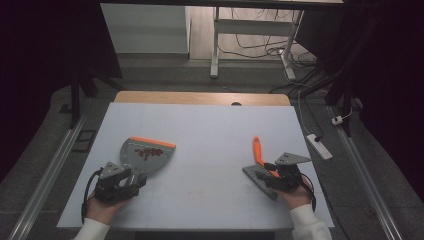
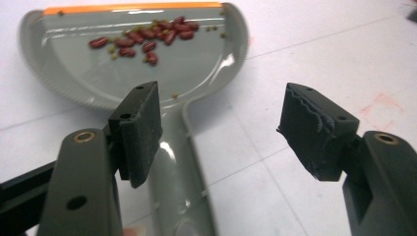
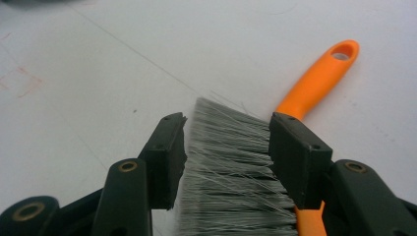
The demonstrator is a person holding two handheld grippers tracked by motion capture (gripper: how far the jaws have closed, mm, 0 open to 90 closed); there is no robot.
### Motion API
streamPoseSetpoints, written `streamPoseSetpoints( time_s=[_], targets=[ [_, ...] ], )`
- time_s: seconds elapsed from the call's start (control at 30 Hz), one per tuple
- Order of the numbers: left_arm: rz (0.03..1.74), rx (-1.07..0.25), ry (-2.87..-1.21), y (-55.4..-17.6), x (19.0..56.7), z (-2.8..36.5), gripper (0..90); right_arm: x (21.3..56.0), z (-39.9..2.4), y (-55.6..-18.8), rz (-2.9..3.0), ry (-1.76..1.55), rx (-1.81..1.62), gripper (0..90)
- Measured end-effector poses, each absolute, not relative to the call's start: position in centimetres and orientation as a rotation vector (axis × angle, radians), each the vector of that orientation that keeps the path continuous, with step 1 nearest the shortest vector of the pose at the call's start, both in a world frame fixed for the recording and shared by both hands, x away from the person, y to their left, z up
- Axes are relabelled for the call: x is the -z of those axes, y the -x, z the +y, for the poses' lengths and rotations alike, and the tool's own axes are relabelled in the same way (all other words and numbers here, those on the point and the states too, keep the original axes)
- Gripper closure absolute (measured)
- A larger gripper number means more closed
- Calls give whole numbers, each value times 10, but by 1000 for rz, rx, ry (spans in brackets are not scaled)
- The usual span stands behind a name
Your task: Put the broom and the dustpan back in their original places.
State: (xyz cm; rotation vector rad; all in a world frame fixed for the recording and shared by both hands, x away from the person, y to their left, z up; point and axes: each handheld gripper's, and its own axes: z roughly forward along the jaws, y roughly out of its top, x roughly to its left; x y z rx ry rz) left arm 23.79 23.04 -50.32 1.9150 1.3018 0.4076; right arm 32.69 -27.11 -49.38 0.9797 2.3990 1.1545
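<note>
The left hand-held gripper is held spread, nothing pinched, above the handle of the grey dustpan, where beans are gathered. The right hand-held gripper is spread around the brush bristles on the desk.

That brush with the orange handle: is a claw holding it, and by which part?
The right claw straddles the brush at its grey bristles, apparently not yet pressing; the left claw holds nothing.

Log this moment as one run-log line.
left tongs: open over dustpan handle | beans: in dustpan | right tongs: around brush bristles
</note>
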Motion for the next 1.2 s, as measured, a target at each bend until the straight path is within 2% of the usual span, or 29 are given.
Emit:
streamPoseSetpoints(
  time_s=[0.57, 0.83, 1.2],
  targets=[
    [1091, -302, -2055, -269, 510, 210, 331, 497, -248, -313, 2466, -848, -1178, 489],
    [1070, -287, -2072, -260, 512, 206, 328, 500, -239, -310, 2492, -812, -1174, 488],
    [1090, -305, -2070, -261, 513, 206, 328, 499, -248, -310, 2467, -820, -1185, 488]
  ],
)
